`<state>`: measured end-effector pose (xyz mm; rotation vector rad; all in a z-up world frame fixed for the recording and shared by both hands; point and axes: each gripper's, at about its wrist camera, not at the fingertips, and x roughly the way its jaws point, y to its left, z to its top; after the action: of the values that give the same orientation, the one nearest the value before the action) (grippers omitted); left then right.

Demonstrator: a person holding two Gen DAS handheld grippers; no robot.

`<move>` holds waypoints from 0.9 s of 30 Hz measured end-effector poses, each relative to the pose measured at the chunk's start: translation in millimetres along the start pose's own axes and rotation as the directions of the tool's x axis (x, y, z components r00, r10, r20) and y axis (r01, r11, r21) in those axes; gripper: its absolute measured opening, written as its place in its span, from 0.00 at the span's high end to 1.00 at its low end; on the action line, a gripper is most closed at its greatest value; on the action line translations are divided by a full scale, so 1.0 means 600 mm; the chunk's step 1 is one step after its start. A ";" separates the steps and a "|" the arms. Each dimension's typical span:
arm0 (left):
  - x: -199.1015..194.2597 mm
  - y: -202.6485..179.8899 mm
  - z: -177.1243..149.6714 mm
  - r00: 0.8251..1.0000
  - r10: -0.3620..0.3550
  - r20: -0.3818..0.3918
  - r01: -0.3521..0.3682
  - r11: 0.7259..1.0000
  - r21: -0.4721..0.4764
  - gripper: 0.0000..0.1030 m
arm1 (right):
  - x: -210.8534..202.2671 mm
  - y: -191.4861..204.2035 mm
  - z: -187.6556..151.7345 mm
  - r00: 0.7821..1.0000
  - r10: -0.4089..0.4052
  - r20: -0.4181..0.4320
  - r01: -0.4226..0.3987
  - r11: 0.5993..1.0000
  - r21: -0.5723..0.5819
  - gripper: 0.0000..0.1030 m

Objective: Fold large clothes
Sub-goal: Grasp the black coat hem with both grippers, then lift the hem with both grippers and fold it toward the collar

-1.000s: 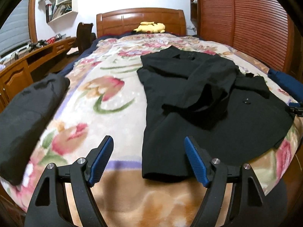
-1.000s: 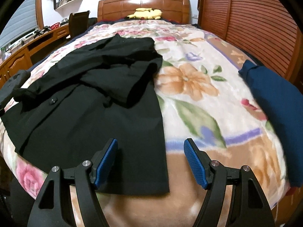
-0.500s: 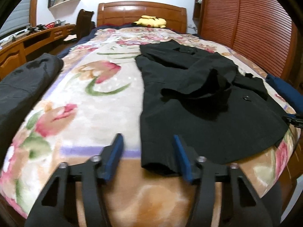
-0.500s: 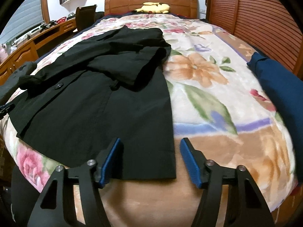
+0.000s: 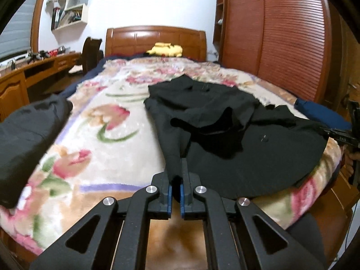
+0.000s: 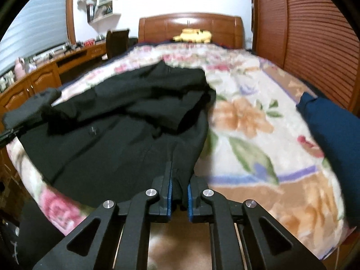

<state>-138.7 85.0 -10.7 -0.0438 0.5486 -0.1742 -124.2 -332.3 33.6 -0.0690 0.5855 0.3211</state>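
1. The black coat [image 5: 236, 139] lies spread on the floral blanket [image 5: 108, 135] of the bed, collar toward the far headboard [image 5: 155, 40], hem at the near edge, both sleeves already crossed over the body.
2. The left gripper [image 5: 177, 168] is clamped tight on the coat's near left hem corner; cloth rises in a ridge between its blue pads [image 5: 169, 193].
3. The right gripper [image 6: 178, 175] is likewise closed on the near right hem corner, a bunch of cloth pinched between its jaws.
4. Judged step: carry the hem up and away to fold the lower half over the sleeves. To do it well, both corners should rise together and level, keeping the hem taut between them so it lands straight near the collar.
5. The frames are blurred, so how many layers each pinch holds is uncertain; a single layer would leave the back panel behind.
6. A dark folded garment [image 5: 24, 130] at the left and a navy one [image 6: 333, 130] at the right sit apart from the coat.
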 end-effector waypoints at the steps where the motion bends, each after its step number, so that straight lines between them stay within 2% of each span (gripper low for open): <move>1: -0.015 -0.004 0.002 1.000 -0.004 0.015 0.004 1.000 0.007 0.95 | -0.012 -0.001 0.001 1.000 0.006 0.015 -0.006 1.000 0.003 0.91; 7: -0.098 -0.024 0.021 0.994 -0.022 0.104 0.018 0.999 0.043 0.95 | -0.087 -0.001 -0.006 0.995 0.043 0.092 -0.044 0.999 0.006 0.91; 13: -0.172 -0.040 0.055 0.980 -0.030 0.198 0.014 0.997 0.080 0.95 | -0.159 0.012 -0.016 0.984 0.065 0.167 -0.063 0.998 -0.020 0.92; 22: -0.254 -0.047 0.138 0.950 -0.004 0.312 -0.035 0.992 0.118 0.95 | -0.262 0.023 0.015 0.952 0.067 0.299 -0.051 0.997 -0.062 0.92; 27: -0.292 -0.039 0.164 0.933 -0.008 0.359 -0.033 0.993 0.109 0.95 | -0.301 0.023 0.025 0.931 0.066 0.360 -0.037 0.995 -0.087 0.92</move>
<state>-237.7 92.1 165.4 0.0389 0.1724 -0.1798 -262.3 -366.9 146.1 -0.0684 0.2067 0.3976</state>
